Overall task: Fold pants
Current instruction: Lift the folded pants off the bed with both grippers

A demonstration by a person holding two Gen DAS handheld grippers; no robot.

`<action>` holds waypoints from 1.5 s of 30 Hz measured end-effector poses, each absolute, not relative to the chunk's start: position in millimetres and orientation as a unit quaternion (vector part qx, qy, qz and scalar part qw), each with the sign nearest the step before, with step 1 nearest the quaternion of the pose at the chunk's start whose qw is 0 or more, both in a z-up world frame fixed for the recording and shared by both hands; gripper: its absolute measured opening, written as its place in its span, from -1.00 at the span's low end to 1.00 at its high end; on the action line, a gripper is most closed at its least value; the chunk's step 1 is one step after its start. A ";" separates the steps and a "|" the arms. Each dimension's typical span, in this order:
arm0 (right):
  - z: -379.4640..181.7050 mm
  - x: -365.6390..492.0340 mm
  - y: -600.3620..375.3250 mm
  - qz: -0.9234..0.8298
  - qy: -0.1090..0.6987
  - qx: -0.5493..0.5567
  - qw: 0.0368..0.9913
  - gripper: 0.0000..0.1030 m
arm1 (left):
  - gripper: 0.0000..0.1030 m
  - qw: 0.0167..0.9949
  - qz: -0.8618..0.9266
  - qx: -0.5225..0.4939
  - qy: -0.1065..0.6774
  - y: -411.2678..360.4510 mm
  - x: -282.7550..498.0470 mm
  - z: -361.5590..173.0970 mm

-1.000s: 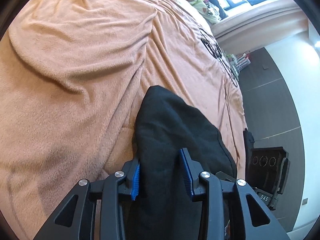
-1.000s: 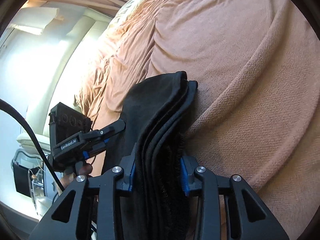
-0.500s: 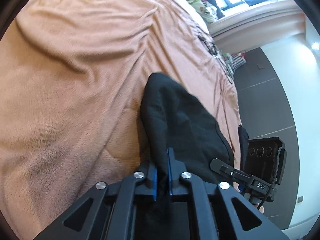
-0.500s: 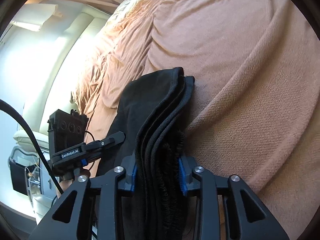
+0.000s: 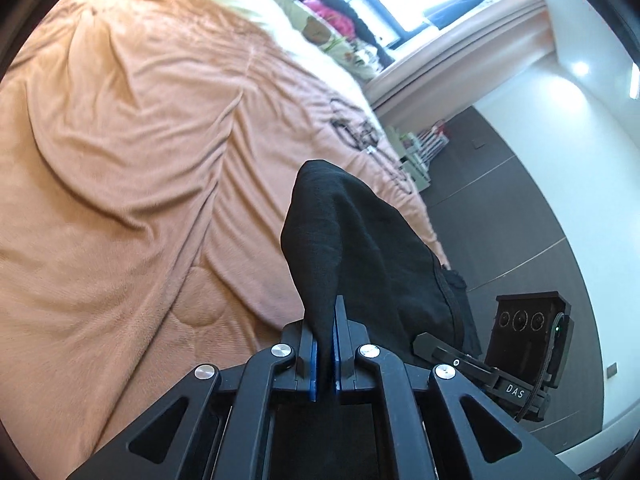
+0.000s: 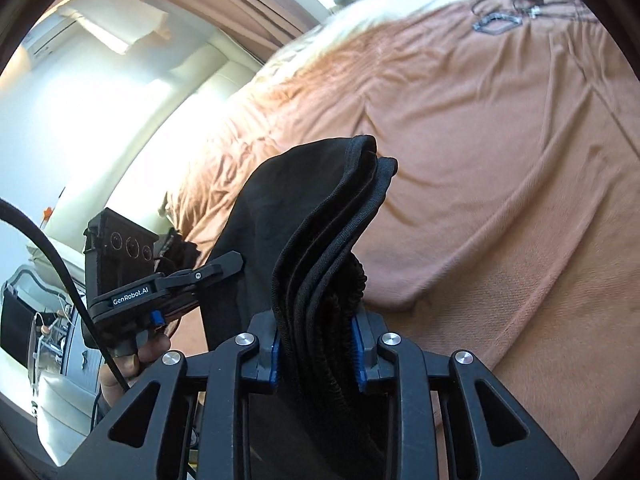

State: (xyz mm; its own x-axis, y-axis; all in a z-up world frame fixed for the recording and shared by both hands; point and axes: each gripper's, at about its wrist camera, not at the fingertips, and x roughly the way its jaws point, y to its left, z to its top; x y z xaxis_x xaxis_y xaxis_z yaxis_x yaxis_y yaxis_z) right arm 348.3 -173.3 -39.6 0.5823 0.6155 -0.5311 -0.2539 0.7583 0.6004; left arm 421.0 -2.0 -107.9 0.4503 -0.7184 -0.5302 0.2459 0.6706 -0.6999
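Note:
Black pants (image 5: 360, 248) hang folded in layers over an orange blanket (image 5: 140, 160) on a bed. My left gripper (image 5: 325, 320) is shut on a thin pinch of one end of the fabric, which rises in a peak ahead of the pads. In the right wrist view my right gripper (image 6: 318, 332) clamps a thick stack of the pants (image 6: 320, 200) with ribbed edges, its jaws still closing on it. Each gripper shows in the other's view: the right gripper (image 5: 452, 354) and the left gripper (image 6: 224, 264), held by a hand (image 6: 132, 360).
The blanket (image 6: 500, 160) spreads wide ahead of both grippers, with a black print (image 5: 356, 128) near its far side. Pillows and soft toys (image 5: 320, 28) lie at the bed's far end under a window. Dark floor (image 5: 520, 220) runs beside the bed.
The left gripper closed onto the pants. Both grippers rose and tilted, lifting the fabric off the blanket, so more of the room shows. The right jaws narrowed slightly on the stack.

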 end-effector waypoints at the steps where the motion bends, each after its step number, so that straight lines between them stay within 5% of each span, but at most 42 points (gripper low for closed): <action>1: -32.7 340.7 -171.7 0.255 0.371 0.234 0.862 -0.54 | -0.90 0.809 -0.300 -0.274 0.425 -1.4 418.1 -102.9; 24: 50.1 218.3 -113.8 0.297 0.251 0.147 0.909 -0.54 | -0.90 0.871 -0.294 -0.265 0.292 76.0 322.2 18.0; 45: 47.6 262.4 -2.2 0.366 0.229 0.122 0.894 -0.54 | -0.91 0.910 -0.211 -0.277 0.225 239.9 266.6 57.3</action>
